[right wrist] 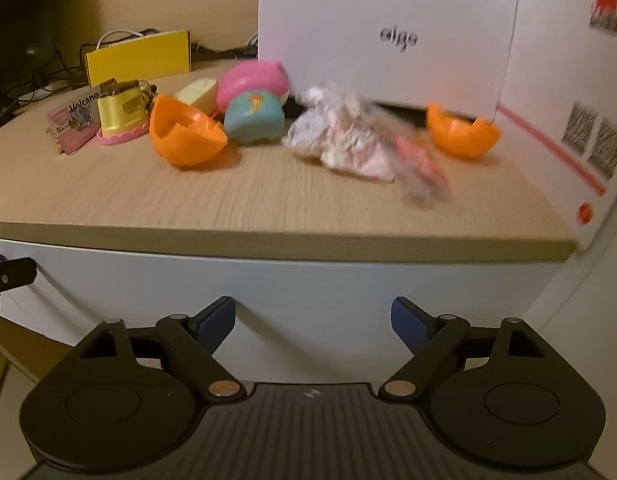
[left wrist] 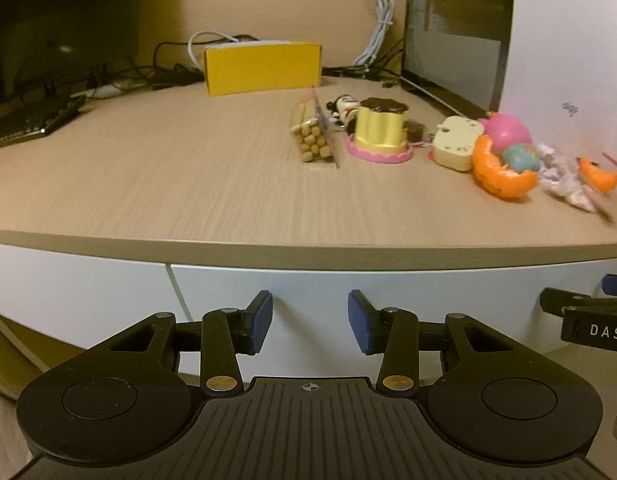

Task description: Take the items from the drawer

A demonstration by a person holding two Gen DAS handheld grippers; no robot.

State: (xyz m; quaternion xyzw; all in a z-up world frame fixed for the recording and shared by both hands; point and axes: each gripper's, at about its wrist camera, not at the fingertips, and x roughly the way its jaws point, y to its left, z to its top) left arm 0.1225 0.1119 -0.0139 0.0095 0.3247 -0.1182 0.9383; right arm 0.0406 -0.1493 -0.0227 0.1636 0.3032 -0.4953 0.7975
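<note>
A white drawer front (left wrist: 348, 292) under the wooden desk edge is closed. My left gripper (left wrist: 310, 312) stands open just before it, nothing between its blue pads. My right gripper (right wrist: 312, 316) is open wider before the same white front (right wrist: 308, 280), also empty. On the desk above lie a pack of biscuit sticks (left wrist: 312, 140), a gold cake-shaped toy (left wrist: 380, 132), a cream toy (left wrist: 456, 144), an orange shell half (right wrist: 184, 136), a blue piece (right wrist: 254, 120), a pink ball (right wrist: 254, 80), a crumpled wrapper (right wrist: 348, 140) and a second orange half (right wrist: 462, 132).
A yellow box (left wrist: 262, 68) and tangled cables (left wrist: 148, 76) sit at the back of the desk. A keyboard (left wrist: 32, 124) lies far left. A monitor (left wrist: 456, 32) and a tall white box (right wrist: 388, 32) stand at the right, behind the toys.
</note>
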